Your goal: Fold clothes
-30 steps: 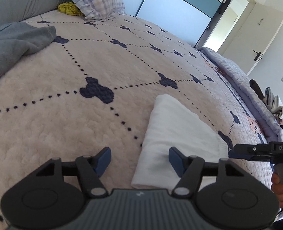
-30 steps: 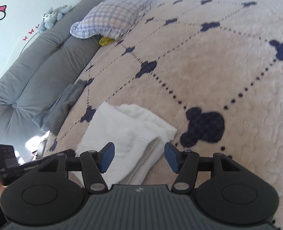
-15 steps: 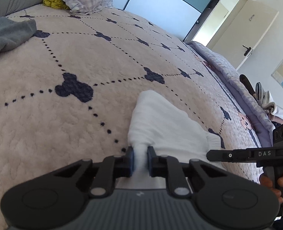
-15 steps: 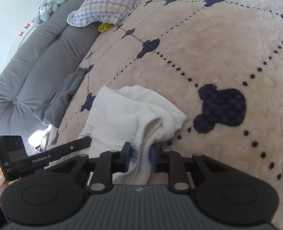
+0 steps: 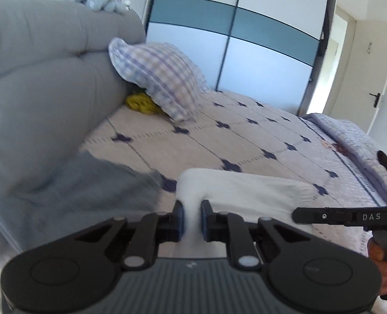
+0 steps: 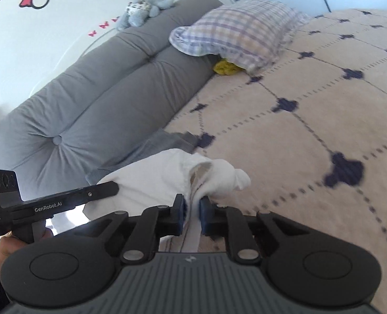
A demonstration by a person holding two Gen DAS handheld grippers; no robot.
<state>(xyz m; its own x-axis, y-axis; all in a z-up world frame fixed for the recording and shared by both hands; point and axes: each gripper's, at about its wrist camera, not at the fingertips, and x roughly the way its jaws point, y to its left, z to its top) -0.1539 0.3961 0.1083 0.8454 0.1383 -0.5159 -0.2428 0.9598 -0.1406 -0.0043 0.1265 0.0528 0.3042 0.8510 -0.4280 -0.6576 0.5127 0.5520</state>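
Observation:
A folded white garment (image 5: 245, 191) is held off the cream bedspread (image 5: 245, 141) between both grippers. My left gripper (image 5: 192, 221) is shut on its left end, with cloth pinched between the blue pads. My right gripper (image 6: 192, 218) is shut on the other end of the white garment (image 6: 167, 180), where loose folds bunch up. Each gripper shows in the other's view: the right one in the left wrist view (image 5: 350, 217), the left one in the right wrist view (image 6: 62, 198). A grey garment (image 5: 83, 191) lies crumpled on the bed just left of the white one.
A grey padded headboard (image 6: 88, 99) runs along the bed's left side. A plaid pillow (image 5: 162, 78) leans on it over a yellow item (image 5: 141, 103). A wardrobe (image 5: 245, 47) and a door (image 5: 369, 78) stand beyond the bed. Plush toys (image 6: 143, 10) sit on the headboard.
Both grippers closed on the white garment's ends, then lifted it off the bedspread and carried it toward the headboard and the grey garment.

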